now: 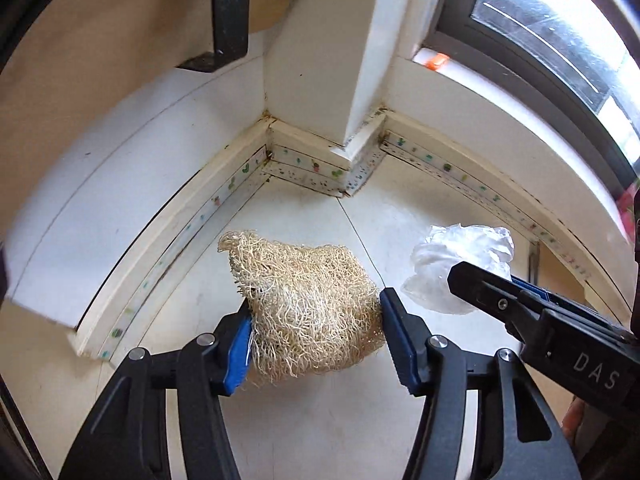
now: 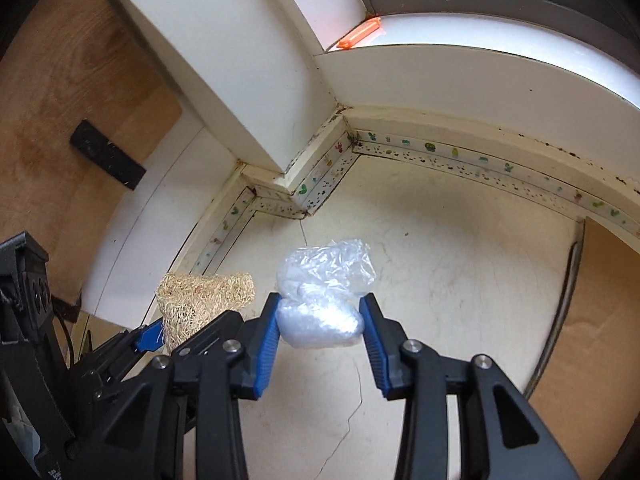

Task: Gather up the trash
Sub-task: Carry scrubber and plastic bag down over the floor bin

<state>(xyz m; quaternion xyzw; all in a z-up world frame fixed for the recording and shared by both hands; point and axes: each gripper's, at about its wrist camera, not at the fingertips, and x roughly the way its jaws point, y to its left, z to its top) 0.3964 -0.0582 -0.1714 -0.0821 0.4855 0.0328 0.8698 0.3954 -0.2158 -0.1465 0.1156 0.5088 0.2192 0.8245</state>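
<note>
A tan fibrous loofah scrap (image 1: pixel 308 304) sits between the blue pads of my left gripper (image 1: pixel 316 340), which is shut on it above the pale floor. It also shows in the right wrist view (image 2: pixel 200 300) at the left, with the left gripper (image 2: pixel 152 336) beside it. A crumpled clear plastic wrap (image 2: pixel 324 292) is held between the blue pads of my right gripper (image 2: pixel 320 336), which is shut on it. In the left wrist view the plastic wrap (image 1: pixel 460 264) shows at the right, with the right gripper's black finger (image 1: pixel 500 288) across it.
A white wall corner with a baseboard (image 1: pixel 320 168) and a cactus-patterned strip stands ahead. A dark-framed window (image 1: pixel 540 40) is upper right, with an orange object (image 2: pixel 360 34) on its sill. Brown wooden panels (image 2: pixel 60 100) lie left and far right. The floor tile has a crack (image 2: pixel 352 420).
</note>
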